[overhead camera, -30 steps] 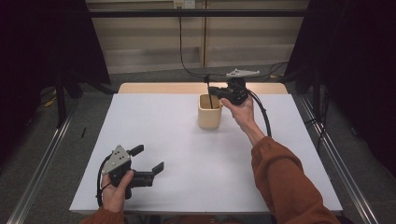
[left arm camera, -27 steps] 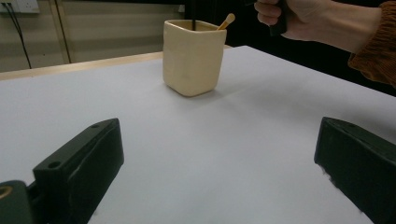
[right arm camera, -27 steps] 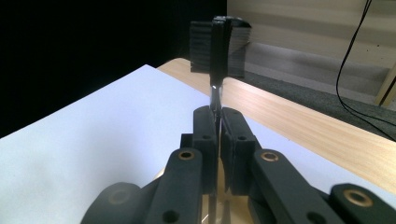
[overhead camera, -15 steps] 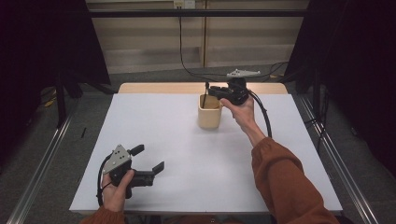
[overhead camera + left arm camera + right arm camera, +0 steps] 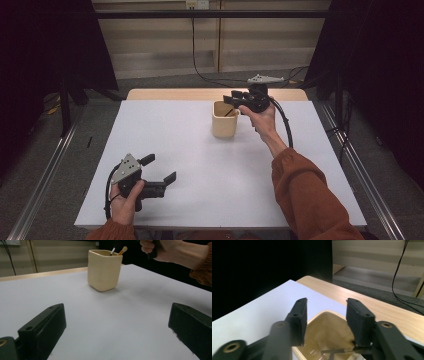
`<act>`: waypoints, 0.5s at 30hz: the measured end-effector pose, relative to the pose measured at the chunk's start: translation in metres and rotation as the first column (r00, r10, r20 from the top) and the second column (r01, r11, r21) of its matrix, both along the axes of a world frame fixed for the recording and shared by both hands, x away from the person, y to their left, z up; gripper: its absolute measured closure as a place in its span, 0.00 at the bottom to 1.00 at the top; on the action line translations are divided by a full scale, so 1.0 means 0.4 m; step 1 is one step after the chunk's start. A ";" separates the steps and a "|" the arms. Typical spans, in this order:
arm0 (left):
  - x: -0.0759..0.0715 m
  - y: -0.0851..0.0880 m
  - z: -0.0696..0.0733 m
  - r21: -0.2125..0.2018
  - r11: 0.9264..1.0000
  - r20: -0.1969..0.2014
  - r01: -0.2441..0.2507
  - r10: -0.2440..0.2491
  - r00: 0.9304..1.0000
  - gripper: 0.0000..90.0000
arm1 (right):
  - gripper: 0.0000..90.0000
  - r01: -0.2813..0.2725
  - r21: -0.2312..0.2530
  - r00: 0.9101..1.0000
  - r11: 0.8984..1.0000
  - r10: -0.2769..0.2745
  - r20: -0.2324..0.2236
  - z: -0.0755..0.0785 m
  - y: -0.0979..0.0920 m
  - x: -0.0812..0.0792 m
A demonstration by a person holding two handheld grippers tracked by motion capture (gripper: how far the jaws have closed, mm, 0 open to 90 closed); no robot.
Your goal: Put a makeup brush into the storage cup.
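Looking along two black jaws of the left gripper (image 5: 116,332), set wide apart low over a white tabletop (image 5: 125,315), nothing between them. One jaw rising at lower left, the other at lower right. Farther off, a cream-yellow, square-sided ceramic cup (image 5: 103,270) standing upright on the white surface, well apart from the jaws. Poking above its rim, a slim metal-tipped handle (image 5: 112,251) and a pale wooden stick with a rounded end (image 5: 122,250), both leaning rightward. At upper right, a hand (image 5: 170,250) closed round a dark grip, above and right of the cup, with a rust-orange sleeve (image 5: 202,267) at the edge. Beyond the white surface, a strip of light wooden table edge (image 5: 37,275).
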State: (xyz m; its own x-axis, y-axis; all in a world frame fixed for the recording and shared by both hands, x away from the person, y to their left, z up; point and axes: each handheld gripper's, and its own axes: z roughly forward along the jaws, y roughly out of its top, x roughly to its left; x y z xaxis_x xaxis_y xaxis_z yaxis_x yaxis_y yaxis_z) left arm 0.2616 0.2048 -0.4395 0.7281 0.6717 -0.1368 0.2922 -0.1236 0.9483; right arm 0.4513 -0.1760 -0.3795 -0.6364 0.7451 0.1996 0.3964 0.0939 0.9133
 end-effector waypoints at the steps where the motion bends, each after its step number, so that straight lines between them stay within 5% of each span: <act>1: 0.000 0.000 0.000 0.000 1.000 0.000 0.000 0.000 1.000 0.02 | 0.51 0.003 -0.001 1.000 1.000 -0.003 0.002 0.001 0.000 -0.001; 15: -0.007 0.003 0.004 0.005 1.000 0.007 0.002 -0.002 1.000 0.02 | 0.23 0.012 0.009 1.000 1.000 -0.012 0.015 0.003 -0.007 -0.015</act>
State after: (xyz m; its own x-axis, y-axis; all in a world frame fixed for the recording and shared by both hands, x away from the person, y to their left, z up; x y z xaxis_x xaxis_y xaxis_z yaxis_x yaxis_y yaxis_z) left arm 0.2587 0.2059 -0.4381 0.7306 0.6706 -0.1285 0.2855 -0.1292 0.9496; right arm 0.4452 -0.1790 -0.3784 -0.6303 0.7510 0.1971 0.3840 0.0808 0.9198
